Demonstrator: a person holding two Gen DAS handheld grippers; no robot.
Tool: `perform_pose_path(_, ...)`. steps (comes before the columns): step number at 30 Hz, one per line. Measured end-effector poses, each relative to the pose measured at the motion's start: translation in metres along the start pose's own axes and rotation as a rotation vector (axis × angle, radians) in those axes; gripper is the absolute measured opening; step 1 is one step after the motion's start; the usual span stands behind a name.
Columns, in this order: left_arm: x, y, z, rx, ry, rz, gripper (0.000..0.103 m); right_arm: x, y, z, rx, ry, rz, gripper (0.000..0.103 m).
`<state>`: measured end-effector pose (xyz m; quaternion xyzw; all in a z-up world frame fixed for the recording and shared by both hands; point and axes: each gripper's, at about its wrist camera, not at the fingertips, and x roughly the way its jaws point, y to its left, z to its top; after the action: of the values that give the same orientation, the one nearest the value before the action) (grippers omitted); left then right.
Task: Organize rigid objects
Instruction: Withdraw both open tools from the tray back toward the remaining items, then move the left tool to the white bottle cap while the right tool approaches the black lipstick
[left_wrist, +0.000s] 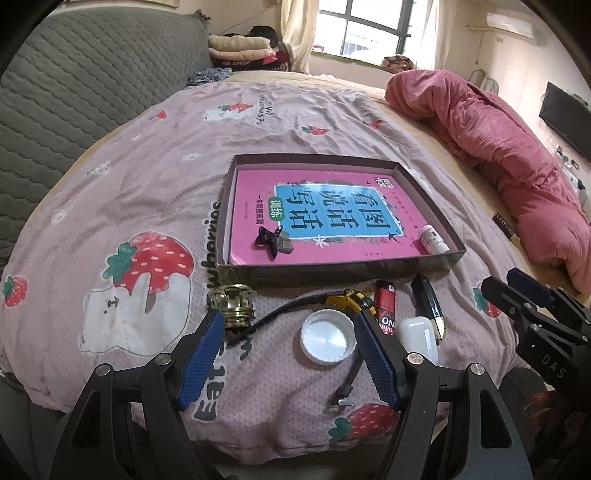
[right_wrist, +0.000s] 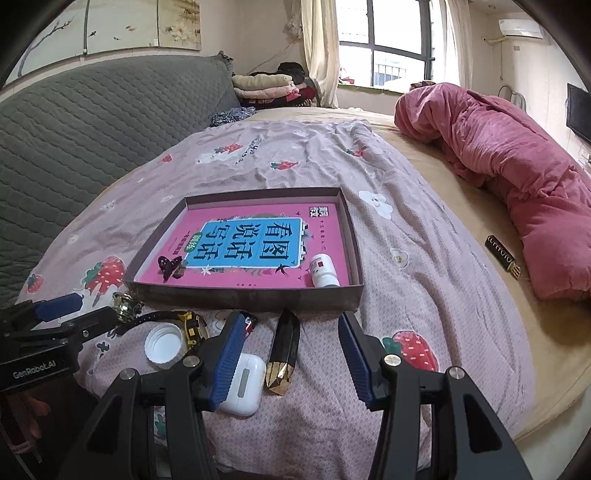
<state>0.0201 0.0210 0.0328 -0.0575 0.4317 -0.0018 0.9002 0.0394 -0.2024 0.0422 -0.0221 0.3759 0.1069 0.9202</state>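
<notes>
A shallow brown box (left_wrist: 332, 271) (right_wrist: 255, 297) lies on the bed, holding a pink book (left_wrist: 314, 218), a black hair clip (left_wrist: 271, 242) (right_wrist: 168, 266) and a small white bottle (left_wrist: 434, 240) (right_wrist: 323, 273). In front of it lie a gold-rimmed glass lid (left_wrist: 234, 302), a white cap (left_wrist: 327, 341) (right_wrist: 164, 345), a yellow-black watch (left_wrist: 351, 301) (right_wrist: 190, 325), a red lighter (left_wrist: 386, 312), a white earbud case (left_wrist: 419, 338) (right_wrist: 242, 386) and a black-gold tube (right_wrist: 284, 350). My left gripper (left_wrist: 290, 326) is open above the cap. My right gripper (right_wrist: 291, 326) is open above the tube.
A pink duvet (right_wrist: 509, 155) lies rolled along the right side of the bed. A dark flat bar (right_wrist: 502, 256) rests beside it. A grey quilted headboard (right_wrist: 92, 122) stands at the left, with folded clothes (right_wrist: 266, 86) by the window.
</notes>
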Motion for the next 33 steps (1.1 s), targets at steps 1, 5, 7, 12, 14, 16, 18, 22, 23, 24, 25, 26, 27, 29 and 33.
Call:
perform_pose_path(1, 0.0, 0.0, -0.001, 0.0, 0.005, -0.002, 0.074, 0.002, 0.0, -0.001, -0.001, 0.009, 0.0, 0.052)
perform_pose_path(5, 0.002, -0.003, -0.006, 0.002, 0.024, -0.004, 0.074, 0.002, 0.0, -0.003, 0.005, 0.021, 0.002, 0.052)
perform_pose_path(7, 0.002, -0.003, -0.008, -0.001, 0.035, -0.003, 0.074, 0.002, 0.0, -0.003, 0.009, 0.023, 0.003, 0.052)
perform_pose_path(12, 0.001, -0.006, -0.015, 0.004, 0.051, 0.0, 0.074, -0.004, -0.003, -0.004, 0.02, 0.017, 0.02, 0.052)
perform_pose_path(14, 0.002, -0.009, -0.017, 0.007, 0.057, -0.003, 0.074, -0.001, -0.004, -0.005, 0.021, 0.028, 0.023, 0.052)
perform_pose_path(16, 0.003, -0.01, -0.018, 0.007, 0.065, -0.013, 0.074, 0.0, -0.005, -0.007, 0.026, 0.037, 0.029, 0.052)
perform_pose_path(18, 0.005, -0.013, -0.02, 0.015, 0.072, -0.01, 0.074, 0.001, -0.006, -0.009, 0.031, 0.042, 0.033, 0.052)
perform_pose_path(22, 0.01, -0.017, -0.024, 0.023, 0.094, -0.008, 0.074, 0.003, -0.006, -0.012, 0.028, 0.051, 0.041, 0.052)
perform_pose_path(23, 0.012, -0.018, -0.026, 0.027, 0.102, -0.006, 0.074, 0.003, -0.006, -0.013, 0.027, 0.054, 0.045, 0.052)
perform_pose_path(24, 0.013, -0.019, -0.027, 0.029, 0.107, -0.006, 0.074, 0.004, -0.005, -0.014, 0.025, 0.058, 0.049, 0.052)
perform_pose_path(25, 0.014, -0.019, -0.027, 0.029, 0.112, -0.007, 0.074, 0.005, -0.005, -0.014, 0.022, 0.062, 0.051, 0.052)
perform_pose_path(26, 0.015, -0.019, -0.028, 0.029, 0.114, -0.007, 0.074, 0.006, -0.005, -0.015, 0.021, 0.065, 0.052, 0.052)
perform_pose_path(27, 0.016, -0.019, -0.028, 0.028, 0.117, -0.007, 0.074, 0.006, -0.005, -0.015, 0.02, 0.067, 0.054, 0.052)
perform_pose_path(29, 0.016, -0.018, -0.028, 0.024, 0.119, -0.009, 0.074, 0.007, -0.005, -0.016, 0.02, 0.069, 0.054, 0.052)
perform_pose_path(33, 0.019, -0.017, -0.03, 0.025, 0.128, -0.012, 0.074, 0.01, -0.007, -0.017, 0.03, 0.075, 0.053, 0.052)
